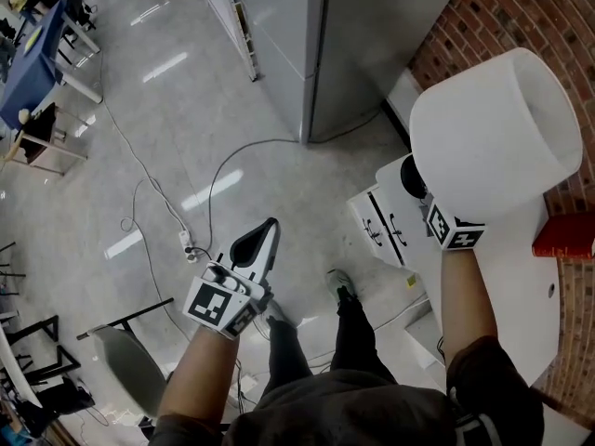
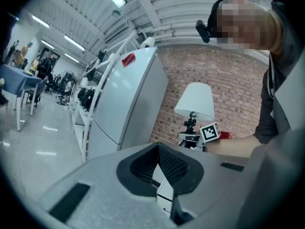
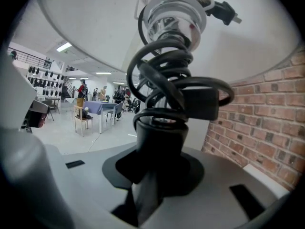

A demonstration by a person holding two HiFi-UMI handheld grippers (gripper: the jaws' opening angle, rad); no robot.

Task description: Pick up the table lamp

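The table lamp has a wide white shade [image 1: 497, 133] and a black stem [image 3: 159, 132] with its black cord coiled round it. My right gripper [image 1: 423, 198] is shut on that stem just under the shade, at the head view's upper right, over the white cabinet. From the right gripper view [image 3: 155, 173] the shade's underside [image 3: 95, 23] fills the top. The left gripper [image 1: 263, 240] hangs over the floor at lower centre-left, its fingertips touching and nothing between them. In the left gripper view [image 2: 157, 149] the lamp [image 2: 195, 101] and the right gripper [image 2: 193, 136] show ahead at the brick wall.
A white cabinet [image 1: 502, 268] with drawers stands by the brick wall [image 1: 483, 17], with a red object [image 1: 562, 247] on it. A tall grey cabinet [image 1: 353, 45] stands behind. A cable [image 1: 223, 165] and power strip [image 1: 189, 244] lie on the floor; a chair [image 1: 125, 360] is at lower left.
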